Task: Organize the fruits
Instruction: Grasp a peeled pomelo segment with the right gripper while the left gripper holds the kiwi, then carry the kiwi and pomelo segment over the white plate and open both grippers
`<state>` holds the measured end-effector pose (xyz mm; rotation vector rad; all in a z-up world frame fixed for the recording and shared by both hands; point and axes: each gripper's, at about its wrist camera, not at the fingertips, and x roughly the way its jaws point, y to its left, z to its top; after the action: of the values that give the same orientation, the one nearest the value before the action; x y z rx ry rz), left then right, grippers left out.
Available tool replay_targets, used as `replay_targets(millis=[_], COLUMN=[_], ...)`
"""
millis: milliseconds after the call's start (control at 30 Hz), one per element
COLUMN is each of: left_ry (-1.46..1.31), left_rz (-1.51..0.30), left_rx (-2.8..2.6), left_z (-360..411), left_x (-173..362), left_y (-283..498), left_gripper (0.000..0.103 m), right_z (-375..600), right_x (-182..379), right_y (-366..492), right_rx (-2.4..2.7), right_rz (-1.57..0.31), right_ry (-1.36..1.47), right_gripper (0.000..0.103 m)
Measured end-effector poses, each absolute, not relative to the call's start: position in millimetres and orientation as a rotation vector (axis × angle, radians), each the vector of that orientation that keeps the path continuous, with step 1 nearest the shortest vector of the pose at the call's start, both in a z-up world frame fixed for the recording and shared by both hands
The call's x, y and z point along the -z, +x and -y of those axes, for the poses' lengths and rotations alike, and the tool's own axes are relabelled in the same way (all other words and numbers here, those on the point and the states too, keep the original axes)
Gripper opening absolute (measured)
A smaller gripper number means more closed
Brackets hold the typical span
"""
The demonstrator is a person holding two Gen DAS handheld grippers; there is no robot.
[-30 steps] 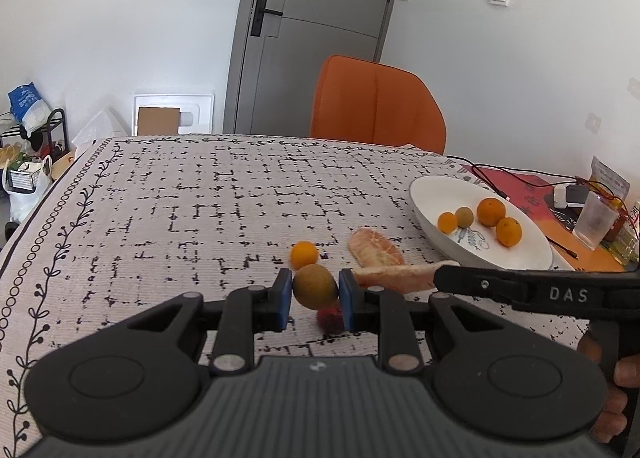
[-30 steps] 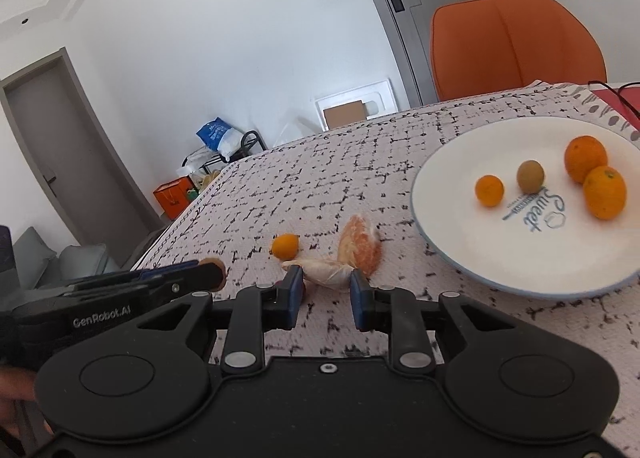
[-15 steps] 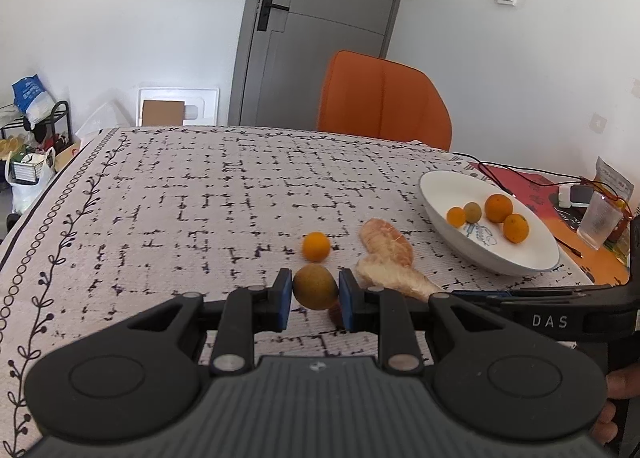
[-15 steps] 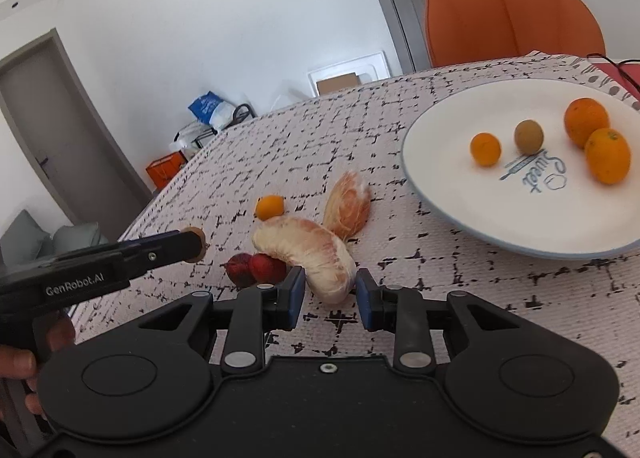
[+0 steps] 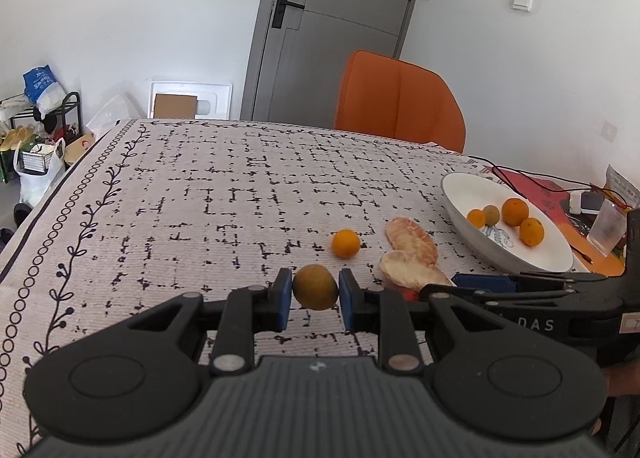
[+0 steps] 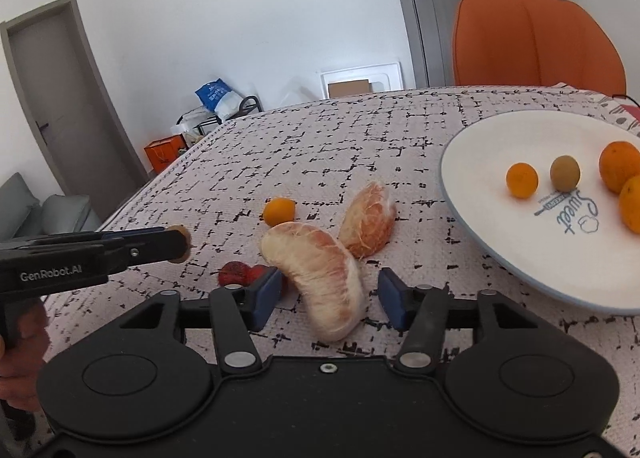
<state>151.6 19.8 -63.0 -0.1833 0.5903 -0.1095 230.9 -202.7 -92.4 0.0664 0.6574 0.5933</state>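
Left wrist view: left tool clamps a brownish fruit; right tool spread apart around a peeled pomelo segment near the plate.

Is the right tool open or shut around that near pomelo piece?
Open. The right tool straddles the near pomelo piece, with a gap showing between each blue finger and the fruit.

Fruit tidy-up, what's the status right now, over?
Left gripper shut on brown fruit. Right gripper open astride a pomelo wedge. Plate holds four fruits. Red fruits beside left finger.
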Motion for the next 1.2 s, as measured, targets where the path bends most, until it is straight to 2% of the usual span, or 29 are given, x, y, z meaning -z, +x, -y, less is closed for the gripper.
replay_targets(millis=[33,167,1200], left_ry=[-0.183,-0.181,-0.060], left_rz=[-0.591,-0.590,-0.528], left_rx=[0.109,0.110,0.271], left_z=[-20.2,-19.6,74.8], left_x=[63.1,61.8,28.2], left_y=[151.8,152.2,172.5], left_gripper=[0.024,0.024,0.024], right_z=[202.2,200.5,311.8], right_x=[92.4,90.8,50.6], right_y=[230.8,226.4,205.8], right_rx=[-0.598,-0.610,-0.467], right_rz=[-0.656,-0.649,-0.471], right_ry=[0.058,0.022,0.213], right_gripper=[0.039,0.033,0.031])
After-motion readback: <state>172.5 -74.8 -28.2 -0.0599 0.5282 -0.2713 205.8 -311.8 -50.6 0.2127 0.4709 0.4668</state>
